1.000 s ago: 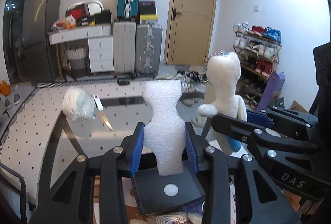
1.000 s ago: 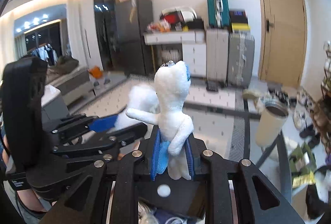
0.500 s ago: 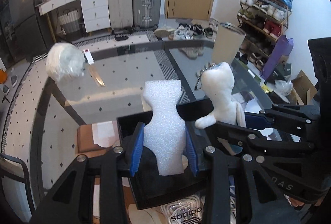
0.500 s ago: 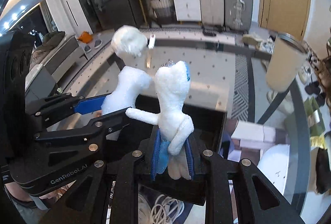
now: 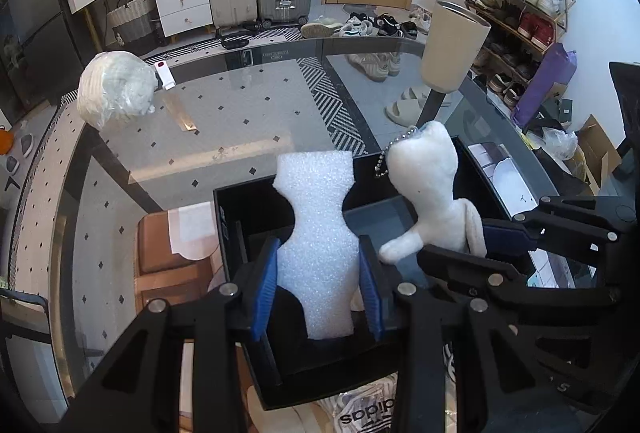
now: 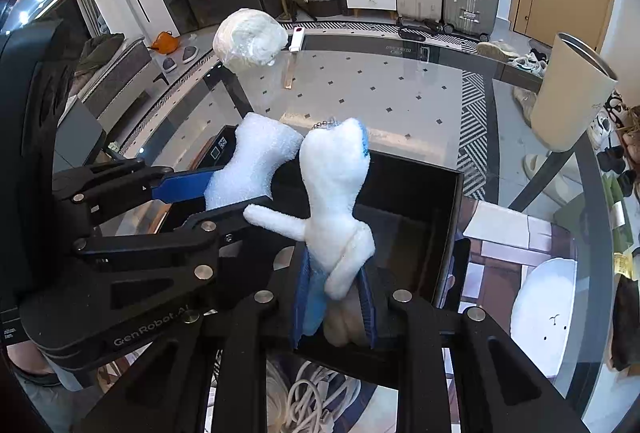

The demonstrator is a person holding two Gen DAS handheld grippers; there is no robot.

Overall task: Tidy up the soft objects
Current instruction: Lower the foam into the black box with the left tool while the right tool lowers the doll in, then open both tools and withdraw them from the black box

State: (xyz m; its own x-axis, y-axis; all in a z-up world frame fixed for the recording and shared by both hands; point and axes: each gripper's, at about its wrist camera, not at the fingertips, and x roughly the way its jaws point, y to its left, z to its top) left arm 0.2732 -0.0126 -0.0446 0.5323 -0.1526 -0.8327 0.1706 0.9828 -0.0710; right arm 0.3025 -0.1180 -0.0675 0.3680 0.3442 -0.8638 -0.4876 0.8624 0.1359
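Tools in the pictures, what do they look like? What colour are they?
Both are black, bony-looking frames dotted with round silver bolts. The left tool and the right tool each have two flat blue pads inside their fingers. Pale lettering on the left one's side reads GenRobot.AI.

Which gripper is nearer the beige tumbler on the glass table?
Right. The right gripper, shut on the plush toy, sits on the beige tumbler's side; the left gripper, shut on the foam piece, is beyond it, farther away.
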